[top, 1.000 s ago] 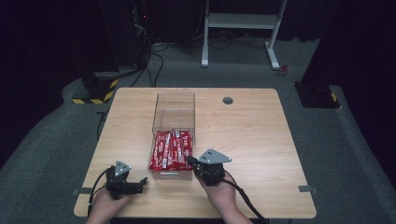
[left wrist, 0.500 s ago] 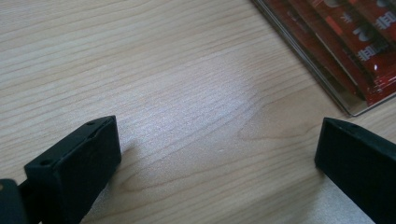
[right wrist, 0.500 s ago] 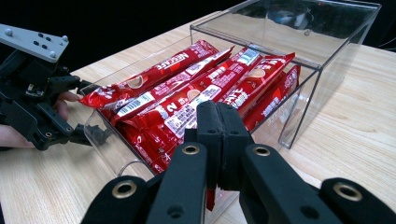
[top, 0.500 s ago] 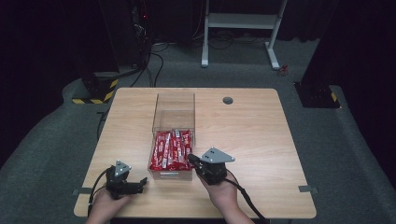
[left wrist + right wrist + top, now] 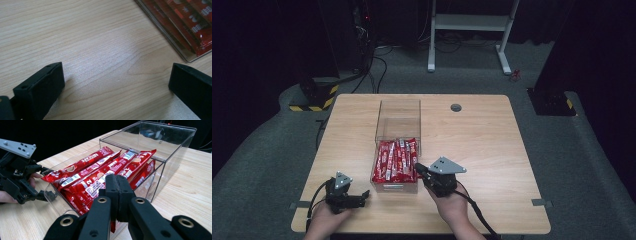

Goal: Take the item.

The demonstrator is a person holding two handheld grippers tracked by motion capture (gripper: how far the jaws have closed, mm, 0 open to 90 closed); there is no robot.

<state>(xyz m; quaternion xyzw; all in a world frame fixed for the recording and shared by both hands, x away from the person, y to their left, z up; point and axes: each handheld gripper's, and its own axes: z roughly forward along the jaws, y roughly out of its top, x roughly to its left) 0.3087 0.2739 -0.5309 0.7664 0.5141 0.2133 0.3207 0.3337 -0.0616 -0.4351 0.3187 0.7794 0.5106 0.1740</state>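
We see the right gripper point(image 5: 421, 170), held low in the right hand point(image 5: 453, 205), angled toward the clear box point(image 5: 398, 112); its jaws are pressed together, a red bit showing beneath them, their tips at the red packets point(image 5: 100, 176). The left gripper point(image 5: 362, 198) lies level on the table point(image 5: 492, 140), jaws wide over bare wood, the box's corner beyond its far jaw.

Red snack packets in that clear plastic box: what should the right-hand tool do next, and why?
Probably lift gently. The right gripper looks shut on a red foil packet at the near wall of the clear plastic box, while the left gripper rests open on the wooden table.
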